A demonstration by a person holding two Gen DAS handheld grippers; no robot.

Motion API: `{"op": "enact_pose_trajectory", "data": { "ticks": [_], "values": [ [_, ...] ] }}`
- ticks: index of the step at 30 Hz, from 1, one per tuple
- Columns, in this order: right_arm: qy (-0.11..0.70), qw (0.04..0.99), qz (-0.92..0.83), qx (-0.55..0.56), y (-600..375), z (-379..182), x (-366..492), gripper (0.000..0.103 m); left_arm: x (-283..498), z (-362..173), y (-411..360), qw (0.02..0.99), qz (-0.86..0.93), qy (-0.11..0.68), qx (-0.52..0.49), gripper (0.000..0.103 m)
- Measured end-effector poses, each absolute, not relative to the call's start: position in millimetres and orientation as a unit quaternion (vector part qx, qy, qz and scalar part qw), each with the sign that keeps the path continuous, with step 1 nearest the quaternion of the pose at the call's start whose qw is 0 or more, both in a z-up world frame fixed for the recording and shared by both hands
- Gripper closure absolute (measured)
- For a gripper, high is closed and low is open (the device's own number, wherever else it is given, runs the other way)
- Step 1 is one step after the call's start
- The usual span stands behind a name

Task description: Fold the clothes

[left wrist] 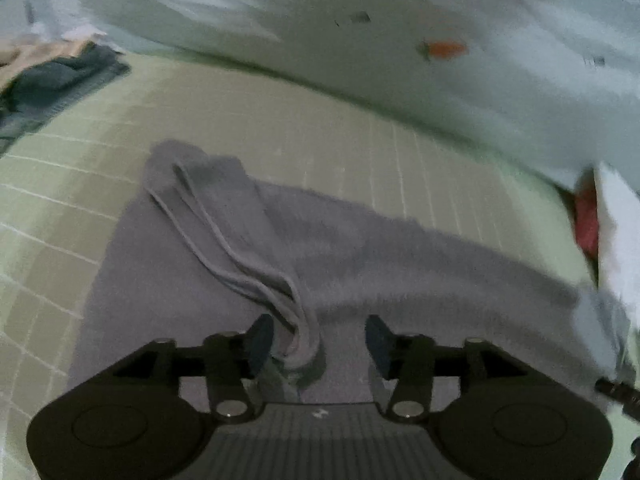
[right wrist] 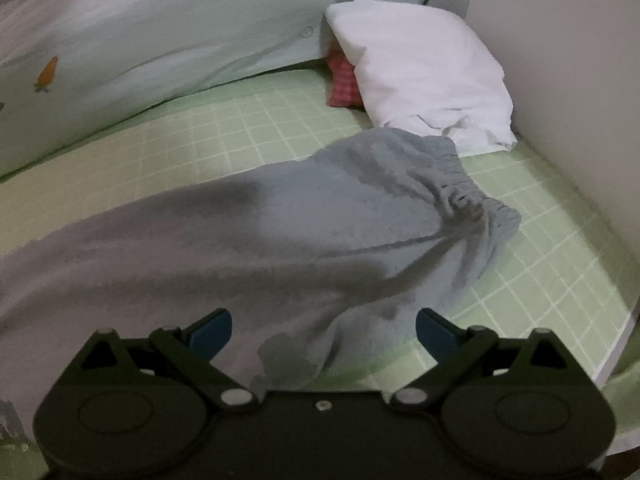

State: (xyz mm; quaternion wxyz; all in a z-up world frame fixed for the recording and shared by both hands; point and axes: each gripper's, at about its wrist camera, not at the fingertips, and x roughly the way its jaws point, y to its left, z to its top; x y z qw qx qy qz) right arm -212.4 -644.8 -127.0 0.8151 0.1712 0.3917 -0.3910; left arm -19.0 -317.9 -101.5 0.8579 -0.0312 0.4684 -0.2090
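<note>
- Green checked bedsheet [right wrist: 224, 128], pale quilt [right wrist: 140, 36] behind, white pillow [right wrist: 420, 64] by wall.
- Grey trousers [right wrist: 240, 248] laid across sheet; waistband bunched nr pillow.
- Left gripper [left wrist: 319, 340]: jaws apart, drawstring loop between, not pinched.
- Right gripper [right wrist: 323, 330]: jaws wide, nothing held.
- Best next: smooth fabric, align edges before folding.

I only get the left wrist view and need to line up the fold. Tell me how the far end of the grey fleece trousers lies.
Observer: The gathered elastic waistband is bunched, lying on the green checked sheet.
Operator: Say what sits beyond it.
Observer: A white pillow, with red checked cloth beneath it.
Operator: Report the right hand-held gripper.
Observer: The right hand-held gripper is open above the trousers' edge, gripping nothing.
</note>
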Motion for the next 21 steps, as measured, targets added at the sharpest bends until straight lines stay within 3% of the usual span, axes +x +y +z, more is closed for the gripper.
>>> {"op": "enact_pose_trajectory", "data": {
  "ticks": [5, 17, 20, 21],
  "values": [
    [0.393, 0.821, -0.375, 0.176, -658.4, -131.5, -198.1, 0.003, -9.0, -90.6, -294.3, 0.873, -0.151, 0.46, -0.055, 0.034],
    [0.41, 0.813, -0.372, 0.179, -683.5, -145.9, -157.7, 0.003, 54.5, -123.5, -302.4, 0.857, -0.118, 0.496, -0.074, 0.034],
    [0.416, 0.801, -0.389, 0.185, -695.4, -151.9, -151.8, 0.003, 67.4, -132.3, -310.2, 0.852, -0.12, 0.505, -0.071, 0.04],
    [0.418, 0.797, -0.394, 0.188, -699.0, -153.9, -150.1, 0.003, 70.8, -134.1, -312.8, 0.851, -0.121, 0.507, -0.069, 0.051]
  ]
}}
